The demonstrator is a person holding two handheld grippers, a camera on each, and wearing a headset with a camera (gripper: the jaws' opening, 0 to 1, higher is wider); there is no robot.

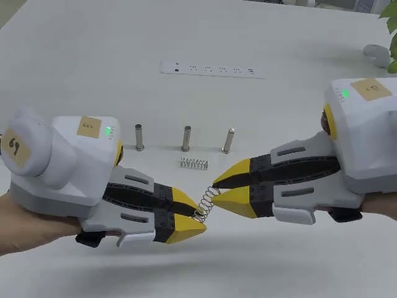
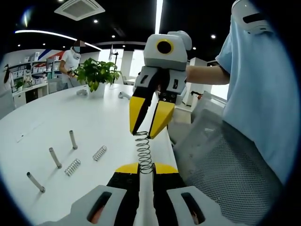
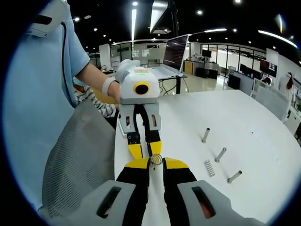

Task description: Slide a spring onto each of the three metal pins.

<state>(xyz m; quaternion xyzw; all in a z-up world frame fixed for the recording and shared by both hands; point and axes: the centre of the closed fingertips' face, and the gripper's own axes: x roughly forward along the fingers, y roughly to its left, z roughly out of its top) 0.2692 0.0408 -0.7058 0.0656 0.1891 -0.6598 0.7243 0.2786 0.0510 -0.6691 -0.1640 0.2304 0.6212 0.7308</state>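
Observation:
Three metal pins stand upright in a row on the white table: left pin [image 1: 139,136], middle pin [image 1: 187,138], right pin [image 1: 229,140]. All three are bare. In front of them a loose spring [image 1: 193,163] lies flat. A second spring [image 1: 208,202] hangs in the air between the two grippers, held at both ends. My left gripper [image 1: 198,218] is shut on its lower end, and my right gripper [image 1: 216,188] is shut on its upper end. In the left gripper view this held spring [image 2: 143,150] runs from my left gripper [image 2: 145,168] up to the right gripper [image 2: 145,134]. From my right gripper [image 3: 156,164] the spring [image 3: 156,159] appears end-on.
A white power strip [image 1: 208,69] lies at the far side of the table. Two loose springs [image 2: 72,167] [image 2: 99,152] lie beside the pins in the left gripper view. A potted plant [image 2: 96,73] stands at the table's far end. A mesh chair [image 2: 221,155] sits at the near edge.

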